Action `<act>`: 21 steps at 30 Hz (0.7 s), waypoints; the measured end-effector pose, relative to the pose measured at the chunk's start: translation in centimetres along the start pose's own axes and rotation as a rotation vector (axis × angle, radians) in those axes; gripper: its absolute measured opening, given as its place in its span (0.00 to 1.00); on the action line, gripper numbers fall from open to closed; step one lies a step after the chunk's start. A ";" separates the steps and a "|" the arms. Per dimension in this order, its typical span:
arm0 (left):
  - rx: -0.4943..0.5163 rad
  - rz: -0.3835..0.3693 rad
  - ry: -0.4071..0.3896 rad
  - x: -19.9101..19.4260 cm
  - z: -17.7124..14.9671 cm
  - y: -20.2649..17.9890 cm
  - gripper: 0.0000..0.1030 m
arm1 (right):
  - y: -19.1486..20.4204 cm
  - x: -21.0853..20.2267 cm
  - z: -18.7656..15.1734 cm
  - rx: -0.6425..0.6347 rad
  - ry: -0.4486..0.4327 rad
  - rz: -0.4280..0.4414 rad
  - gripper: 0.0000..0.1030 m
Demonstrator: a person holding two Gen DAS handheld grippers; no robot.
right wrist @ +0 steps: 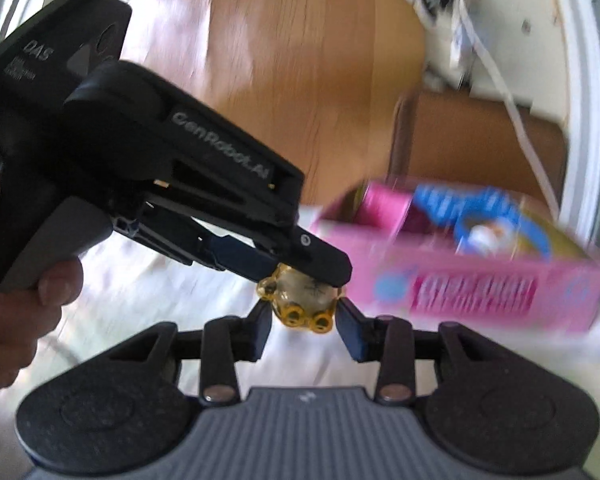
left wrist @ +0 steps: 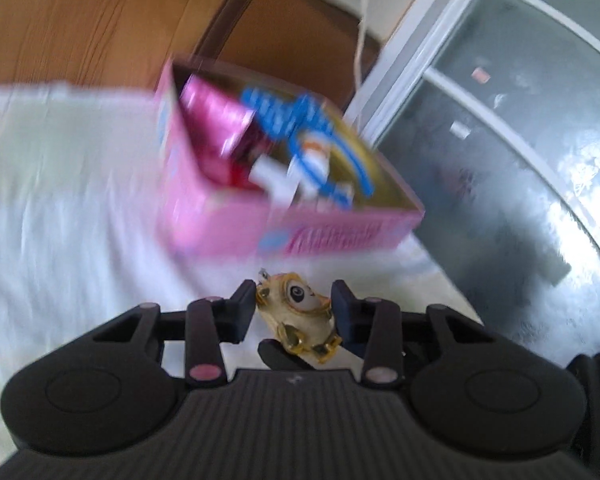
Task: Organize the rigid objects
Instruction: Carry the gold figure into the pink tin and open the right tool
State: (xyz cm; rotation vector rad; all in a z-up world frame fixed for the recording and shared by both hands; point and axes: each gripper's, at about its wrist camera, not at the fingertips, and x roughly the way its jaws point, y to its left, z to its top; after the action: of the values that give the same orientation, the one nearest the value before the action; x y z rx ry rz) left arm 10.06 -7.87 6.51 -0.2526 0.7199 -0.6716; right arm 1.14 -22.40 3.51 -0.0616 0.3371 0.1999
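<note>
A small yellow toy figure with one big eye point(left wrist: 298, 312) sits between the fingers of my left gripper point(left wrist: 296, 304), which is shut on it. In the right wrist view the same toy point(right wrist: 304, 300) hangs from the left gripper's fingers point(right wrist: 328, 264), and my right gripper point(right wrist: 304, 318) closes around its lower part with both pads touching it. Beyond stands an open pink box point(left wrist: 228, 216) holding a magenta item point(left wrist: 216, 120) and a blue-and-white toy point(left wrist: 300, 136). The box also shows in the right wrist view point(right wrist: 476, 284).
A white cloth point(left wrist: 60, 200) covers the table. A brown chair point(left wrist: 284, 28) and wooden floor point(left wrist: 80, 12) lie behind. A glass door with a white frame point(left wrist: 500, 120) is on the right. A white cable point(right wrist: 512, 108) hangs near the chair.
</note>
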 end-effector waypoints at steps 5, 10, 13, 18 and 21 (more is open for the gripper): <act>0.080 0.035 -0.075 1.7 4.6 -1.6 0.42 | -2.3 2.7 3.0 0.033 -0.108 -0.035 0.35; 0.115 0.064 -0.085 5.6 8.0 -2.1 0.43 | -4.9 6.6 4.5 0.063 -0.145 -0.107 0.36; 0.097 0.140 -0.077 7.8 9.1 -2.1 0.44 | -6.2 9.2 3.8 0.074 -0.180 -0.213 0.47; 0.104 0.210 -0.130 8.1 8.4 -2.5 0.45 | -7.9 9.0 3.7 0.127 -0.155 -0.221 0.45; 0.125 0.255 -0.135 7.6 7.9 -3.0 0.45 | -8.0 9.1 3.6 0.121 -0.152 -0.223 0.45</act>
State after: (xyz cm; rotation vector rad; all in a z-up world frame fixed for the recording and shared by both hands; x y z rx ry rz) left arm 18.20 -15.15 9.64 -0.0878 0.5666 -0.4496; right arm 12.30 -28.22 4.08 0.0356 0.1885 -0.0369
